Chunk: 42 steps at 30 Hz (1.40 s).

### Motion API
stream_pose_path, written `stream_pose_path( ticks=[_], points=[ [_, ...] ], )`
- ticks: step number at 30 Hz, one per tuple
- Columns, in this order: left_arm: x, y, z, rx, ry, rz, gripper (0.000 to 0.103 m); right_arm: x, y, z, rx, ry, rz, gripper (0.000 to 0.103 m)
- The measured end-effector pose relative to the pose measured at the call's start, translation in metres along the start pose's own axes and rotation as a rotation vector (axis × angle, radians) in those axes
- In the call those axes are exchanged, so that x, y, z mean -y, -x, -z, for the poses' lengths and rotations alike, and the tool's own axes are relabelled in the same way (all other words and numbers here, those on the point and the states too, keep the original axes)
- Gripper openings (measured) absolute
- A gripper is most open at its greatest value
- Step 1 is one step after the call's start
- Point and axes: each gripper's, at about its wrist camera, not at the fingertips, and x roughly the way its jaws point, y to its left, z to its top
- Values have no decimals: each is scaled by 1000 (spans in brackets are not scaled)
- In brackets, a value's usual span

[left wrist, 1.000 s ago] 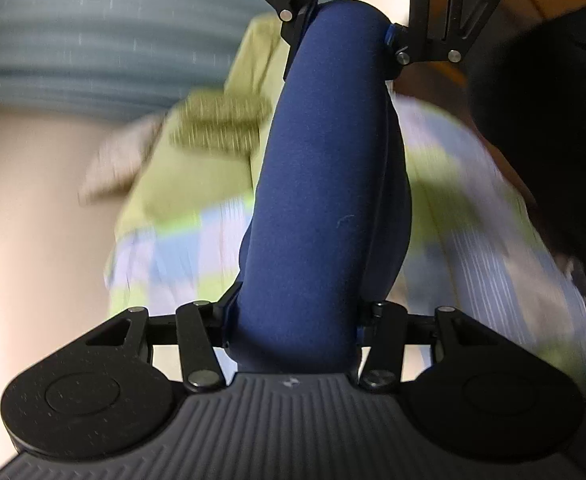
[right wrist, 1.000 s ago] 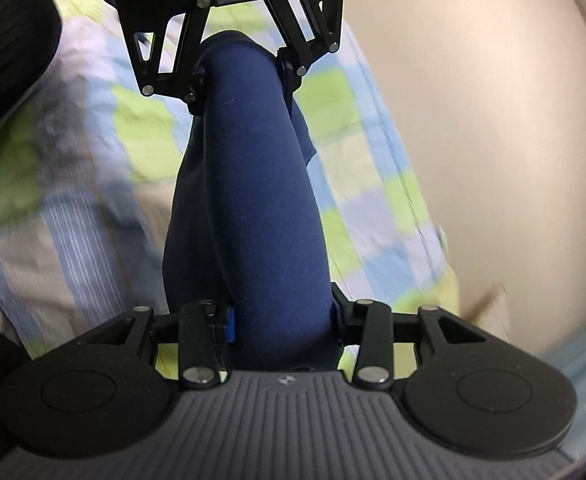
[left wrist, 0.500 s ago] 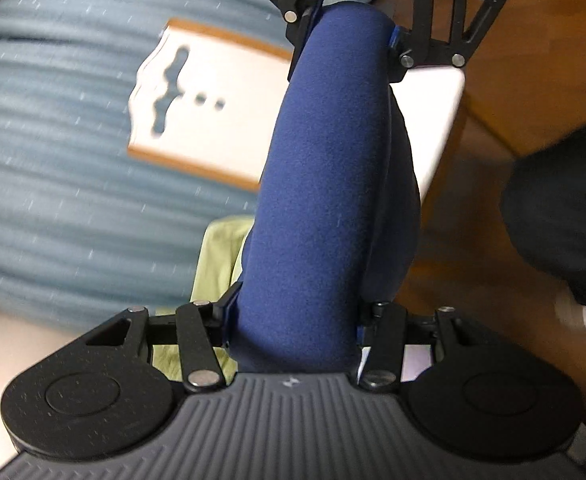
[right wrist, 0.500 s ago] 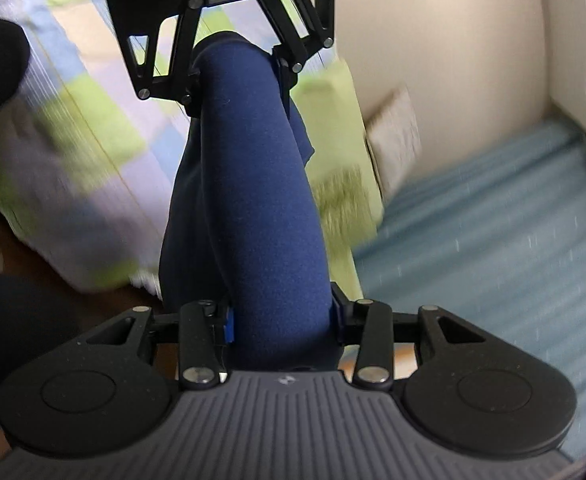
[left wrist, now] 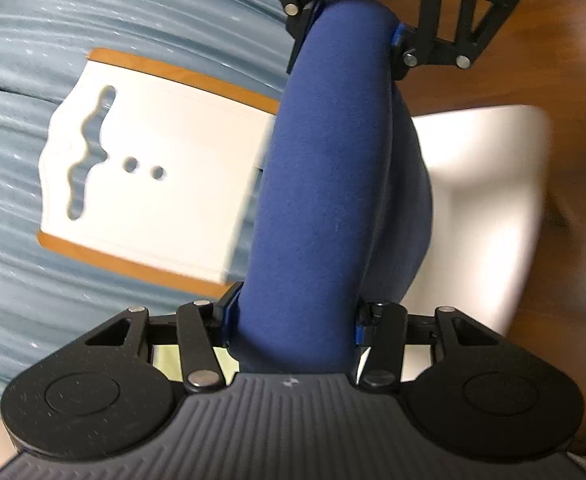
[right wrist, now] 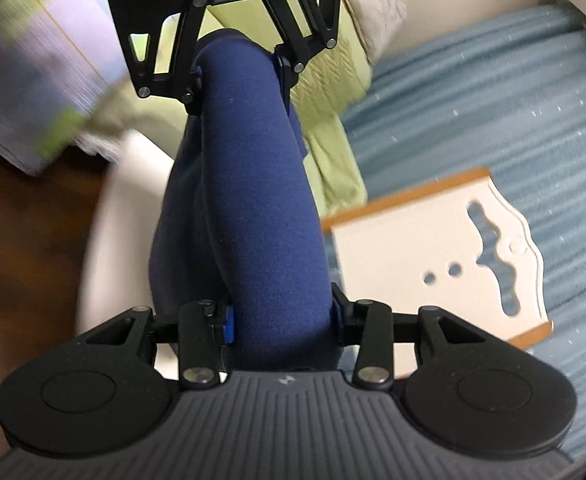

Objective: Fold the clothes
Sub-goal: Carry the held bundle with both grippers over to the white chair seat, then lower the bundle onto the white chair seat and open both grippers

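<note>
Left black two-finger gripper [left wrist: 295, 318]: jaws clamped on one end of a rolled navy-blue fleece garment [left wrist: 325, 184]. Right black two-finger gripper [right wrist: 281, 322]: jaws clamped on the opposite end. Grippers face each other, the roll spanning between them, each visible in the other's view.

A white wooden stool [left wrist: 153, 176] with orange-brown edges and a wavy cut-out (plus two round holes) stands on a ribbed blue-grey rug [left wrist: 33, 20]. To its right in the left wrist view sits a blurred white rounded object [left wrist: 481, 200] on dark wooden floor [left wrist: 573, 120]. In the right wrist view, a green, blue and lilac checked blanket [right wrist: 25, 60] lies far left, with a lime-green cloth [right wrist: 333, 92] just beyond the stool.
</note>
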Motion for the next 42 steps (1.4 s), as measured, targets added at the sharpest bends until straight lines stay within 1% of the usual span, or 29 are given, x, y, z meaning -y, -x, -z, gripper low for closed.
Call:
stream_pose_path(
  ticks=[2, 3, 4, 6, 8, 9, 10, 11, 13, 15, 16, 17, 20, 21, 23, 25, 27, 29, 30, 32, 34, 35, 37, 40, 41, 42],
  points=[
    [5, -34, 4, 17, 1, -27, 54, -4, -30, 9, -23, 0, 51, 37],
    [12, -49, 6, 17, -1, -19, 54, -6, -44, 14, -34, 0, 77, 37],
    [22, -68, 11, 17, -2, 1, 54, -12, -53, 17, -41, 0, 81, 38],
    [42, -89, 19, 5, -4, 72, 54, -45, -88, 32, -79, 12, 51, 38],
    [64, -101, 30, -8, -12, 159, 57, -66, -102, 39, -105, 3, -26, 39],
    [76, -104, 37, -9, -17, 197, 57, -82, -106, 42, -119, 2, -88, 40],
    [89, -103, 46, 1, -24, 221, 58, -90, -103, 43, -116, 10, -104, 41],
    [99, -102, 53, 11, -28, 237, 60, -99, -100, 44, -113, 17, -120, 43],
    [106, -100, 60, 23, -22, 237, 64, -115, -94, 47, -107, 32, -152, 45],
    [106, -99, 63, 31, -14, 236, 65, -118, -87, 45, -110, 17, -163, 49],
    [104, -99, 66, 37, -10, 239, 66, -119, -85, 44, -113, 8, -165, 50],
    [103, -99, 67, 37, -11, 239, 68, -121, -78, 42, -122, -10, -164, 54],
    [101, -94, 74, 27, -5, 237, 72, -123, -59, 39, -149, -63, -158, 61],
    [100, -90, 77, 23, 1, 231, 72, -122, -51, 37, -152, -79, -147, 61],
    [104, -67, 75, 23, 28, 215, 73, -120, -34, 35, -158, -110, -125, 61],
    [102, -56, 79, 36, 61, 206, 73, -121, -29, 41, -157, -137, -111, 59],
    [102, -52, 82, 41, 78, 202, 72, -119, -18, 42, -146, -196, -121, 49],
    [100, -55, 84, 28, 87, 227, 58, -117, -40, 35, -160, -209, -143, 26],
    [99, -59, 85, 19, 88, 237, 57, -118, -45, 36, -167, -226, -157, 21],
    [96, -67, 87, 3, 89, 223, 56, -119, -53, 34, -174, -250, -172, 22],
    [99, -53, 88, -10, 120, 227, 55, -119, -57, 34, -176, -263, -166, 23],
    [99, -56, 88, -11, 130, 232, 55, -119, -59, 33, -179, -273, -163, 23],
    [98, -57, 88, -2, 122, 234, 55, -118, -64, 32, -188, -280, -157, 23],
    [101, -45, 89, 9, 124, 239, 55, -117, -67, 33, -194, -280, -152, 23],
    [101, -55, 83, 10, 125, 238, 56, -117, -69, 33, -195, -280, -153, 24],
    [103, -56, 83, 8, 127, 234, 56, -118, -70, 33, -197, -282, -152, 24]
  ],
)
